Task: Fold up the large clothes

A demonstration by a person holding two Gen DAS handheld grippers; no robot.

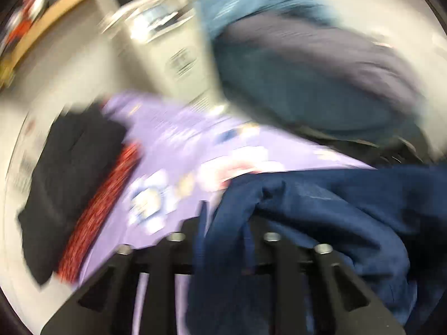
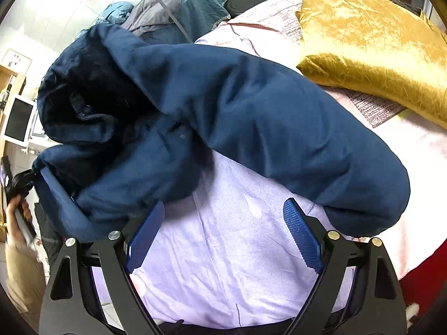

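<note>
A large navy blue padded jacket (image 2: pixel 223 106) lies across the lavender bed sheet (image 2: pixel 223 265), one sleeve stretched to the right. In the blurred left wrist view the jacket's cloth (image 1: pixel 321 212) hangs bunched between the fingers of my left gripper (image 1: pixel 223 229), which is shut on it; the cloth hides the fingertips. The right wrist view shows that left gripper (image 2: pixel 21 181) at the far left, holding a gathered edge of the jacket up. My right gripper (image 2: pixel 223 223) stands open just above the sheet, in front of the jacket, nothing between its blue pads (image 2: pixel 301 234).
A folded golden quilt (image 2: pixel 371 50) lies at the back right of the bed. Teal and grey garments (image 2: pixel 178 8) are heaped behind the jacket. A black garment (image 1: pixel 69 181) and a red patterned one (image 1: pixel 97 209) lie on the sheet. A person's hand (image 2: pixel 15 212) and beige sleeve (image 2: pixel 25 279) are at the left.
</note>
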